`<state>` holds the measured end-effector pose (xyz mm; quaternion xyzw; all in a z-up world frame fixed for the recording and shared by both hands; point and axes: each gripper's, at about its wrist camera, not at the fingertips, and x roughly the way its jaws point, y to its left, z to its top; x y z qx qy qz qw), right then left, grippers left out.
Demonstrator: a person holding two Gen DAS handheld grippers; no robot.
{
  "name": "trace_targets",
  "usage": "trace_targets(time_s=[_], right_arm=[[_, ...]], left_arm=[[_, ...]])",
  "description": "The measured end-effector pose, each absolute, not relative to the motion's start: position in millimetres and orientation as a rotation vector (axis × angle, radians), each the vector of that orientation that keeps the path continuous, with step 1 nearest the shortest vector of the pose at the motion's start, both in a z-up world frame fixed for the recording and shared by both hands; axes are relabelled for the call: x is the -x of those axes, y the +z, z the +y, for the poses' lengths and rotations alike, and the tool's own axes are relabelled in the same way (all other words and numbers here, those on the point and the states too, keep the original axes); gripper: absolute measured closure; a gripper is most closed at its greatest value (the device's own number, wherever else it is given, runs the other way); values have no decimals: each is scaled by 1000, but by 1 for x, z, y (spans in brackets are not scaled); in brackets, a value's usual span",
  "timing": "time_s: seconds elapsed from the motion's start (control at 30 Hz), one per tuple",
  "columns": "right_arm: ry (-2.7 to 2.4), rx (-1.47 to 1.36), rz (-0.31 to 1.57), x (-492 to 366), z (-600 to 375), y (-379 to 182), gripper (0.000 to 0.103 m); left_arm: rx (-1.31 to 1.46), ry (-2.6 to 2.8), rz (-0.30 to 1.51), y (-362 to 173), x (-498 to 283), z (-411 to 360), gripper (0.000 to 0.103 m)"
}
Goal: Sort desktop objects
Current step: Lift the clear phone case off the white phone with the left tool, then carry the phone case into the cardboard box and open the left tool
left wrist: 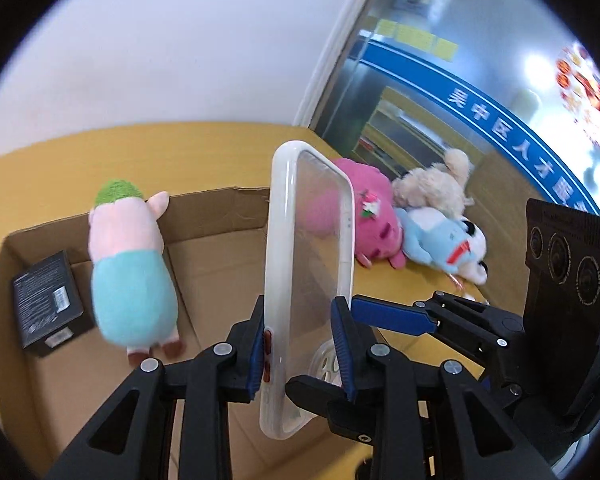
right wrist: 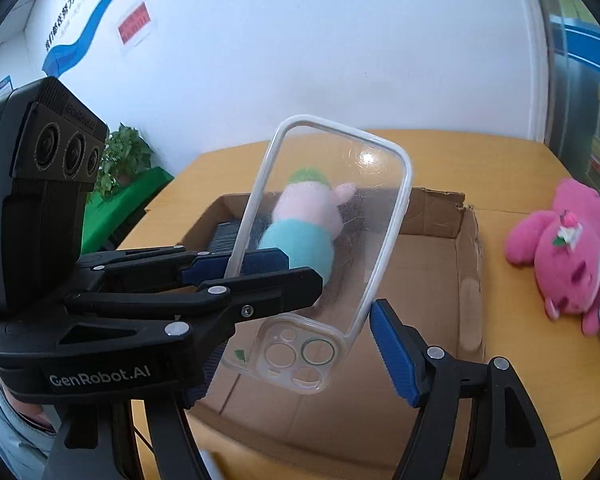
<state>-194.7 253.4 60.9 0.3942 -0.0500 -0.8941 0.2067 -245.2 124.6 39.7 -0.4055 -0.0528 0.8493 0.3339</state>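
Left gripper [left wrist: 300, 344]: jaws drawn in narrow, the blue pads [left wrist: 256, 356] pinching a clear phone case [left wrist: 300, 248] across its thickness, low on its length; one pad lies on the side rail by the red buttons, the other on the inner face

Right gripper [right wrist: 300, 344]: jaws spread wide; the blue pad of its one visible finger [right wrist: 392, 356] stands just beside the case's long edge, whether touching cannot be told; the other finger is hidden behind the left gripper's body; in the left wrist view a blue-tipped finger [left wrist: 392, 316] of the right gripper reaches in from the right, near the case

Phone case, place: held in the air over the open cardboard box [right wrist: 468, 264], resting on nothing

Phone case, axis: long axis near upright, leaning slightly; camera cut-out end [right wrist: 296, 356] down, plain rounded end up; seen edge-on in the left wrist view, flat face on in the right wrist view

Box: sits on the yellow bench [right wrist: 540, 360]; its far wall is torn along the top edge

In the box: a plush pig [left wrist: 128, 264] in pink and teal with a green cap, leaning at the far wall; a black carton [left wrist: 44, 304] in the box's left corner

Bench, right of the box: a pink plush [left wrist: 372, 220], a cream plush [left wrist: 436, 188] and a light blue plush [left wrist: 444, 244], heaped together and touching
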Motion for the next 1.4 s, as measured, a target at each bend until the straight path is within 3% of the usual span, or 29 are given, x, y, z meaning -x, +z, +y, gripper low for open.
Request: trace_targets(time_s=[0.17, 0.2, 0.23, 0.37, 0.53, 0.63, 0.83, 1.13, 1.2, 1.27, 1.4], right_arm=[[-2436, -1222, -121, 260, 262, 34, 33], [-2420, -1252, -124, 274, 264, 25, 39], [-2371, -1262, -144, 284, 264, 17, 56], [-2322, -1377, -48, 312, 246, -21, 56], [-2267, -1483, -225, 335, 264, -71, 51], [-2288, -1476, -216, 335, 265, -76, 53], [-2332, -1468, -202, 326, 268, -73, 63], [-2345, -1456, -270, 343, 273, -66, 69], [-2345, -1467, -283, 348, 273, -70, 73], [-2337, -1480, -302, 355, 274, -73, 86], [-2338, -1497, -326, 358, 274, -82, 90]], left_arm=[[1151, 2192, -176, 7, 304, 138, 76], [1180, 2185, -187, -2, 316, 141, 82], [1211, 2113, -240, -13, 328, 144, 90], [1307, 2108, -196, -47, 357, 167, 94], [1368, 2068, -257, -73, 370, 170, 94], [1373, 2058, -246, -70, 366, 175, 94], [1424, 2077, -251, -66, 370, 181, 93], [1507, 2086, -254, -58, 387, 191, 91], [1539, 2079, -244, -63, 393, 194, 89], [1569, 2079, -252, -69, 395, 193, 83], [1553, 2093, -253, -65, 393, 185, 74]])
